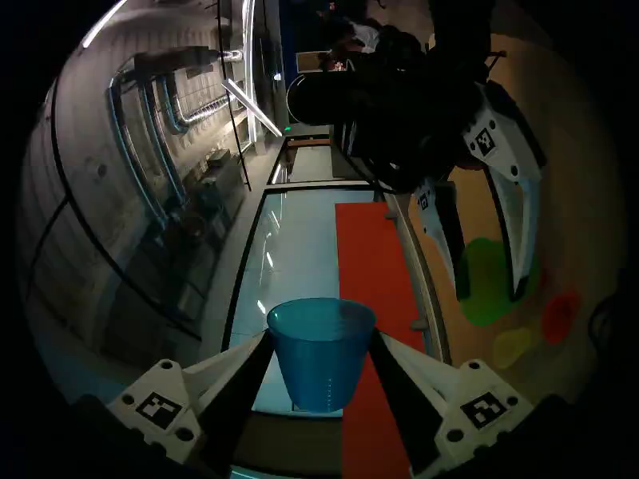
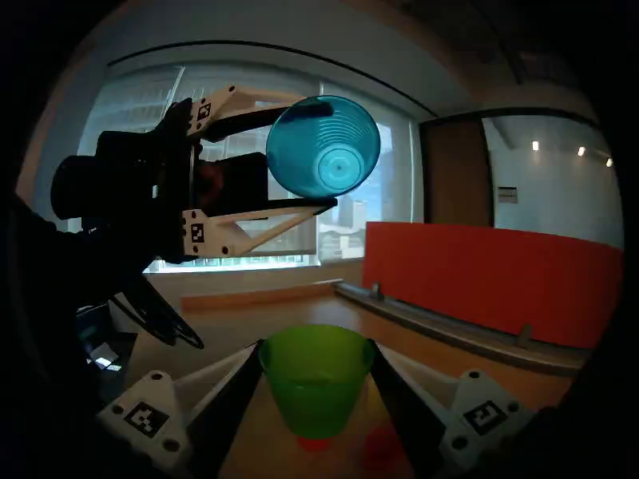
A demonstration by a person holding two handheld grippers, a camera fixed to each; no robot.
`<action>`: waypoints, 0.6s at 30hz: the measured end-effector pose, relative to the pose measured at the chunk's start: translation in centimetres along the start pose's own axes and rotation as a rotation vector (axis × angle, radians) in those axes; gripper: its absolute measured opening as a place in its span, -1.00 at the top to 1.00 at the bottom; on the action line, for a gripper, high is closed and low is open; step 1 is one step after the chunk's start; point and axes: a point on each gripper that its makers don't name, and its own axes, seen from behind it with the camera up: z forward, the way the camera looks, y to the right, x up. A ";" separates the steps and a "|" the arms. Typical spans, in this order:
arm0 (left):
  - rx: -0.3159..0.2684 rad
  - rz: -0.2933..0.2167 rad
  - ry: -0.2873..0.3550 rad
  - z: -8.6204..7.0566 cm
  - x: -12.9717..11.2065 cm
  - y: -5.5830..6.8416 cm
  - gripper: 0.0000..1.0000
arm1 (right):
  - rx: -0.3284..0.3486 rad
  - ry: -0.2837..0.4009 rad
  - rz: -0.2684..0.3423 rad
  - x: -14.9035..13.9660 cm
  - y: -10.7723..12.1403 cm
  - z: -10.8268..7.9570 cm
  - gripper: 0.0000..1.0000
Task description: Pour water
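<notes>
Cups half hidden, colours smeared

The green cup (image 1: 482,275) is a blur, its edges covered by two white fingers (image 1: 529,215); a red patch (image 1: 561,315) and a yellow patch (image 1: 511,345) beside it are too smeared to name. The blue cup (image 2: 334,148) turns its base outward, hiding its inside.

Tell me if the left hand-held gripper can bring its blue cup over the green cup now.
Probably yes: the left hand-held gripper holds the blue cup tipped in open air above the green cup, with nothing visible between them.

On the wooden desk (image 1: 579,223), a red thing (image 1: 561,315) and a yellow thing (image 1: 511,345) are seen at 4 o'clock, blurred.
</notes>
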 end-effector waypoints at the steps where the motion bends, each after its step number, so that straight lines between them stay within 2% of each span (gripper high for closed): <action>1: -0.002 -0.003 0.000 0.0 -0.1 0.0 -0.70 | 0.000 0.000 0.000 0.0 0.0 0.0 -0.86; 8: -0.006 -0.038 -0.001 0.1 -0.5 0.0 -0.69 | -0.002 0.000 0.001 0.0 0.1 -0.1 -0.86; 11: -0.002 -0.076 0.001 0.1 -0.7 -0.1 -0.69 | -0.006 0.000 0.001 -0.2 0.2 -0.2 -0.86; 14: 0.006 -0.132 0.002 0.0 -0.9 -0.3 -0.69 | -0.010 -0.001 0.001 -0.3 0.3 -0.3 -0.86; 18: 0.023 -0.236 0.005 0.0 -1.4 -0.6 -0.69 | -0.017 0.004 0.001 -0.3 0.5 -0.6 -0.86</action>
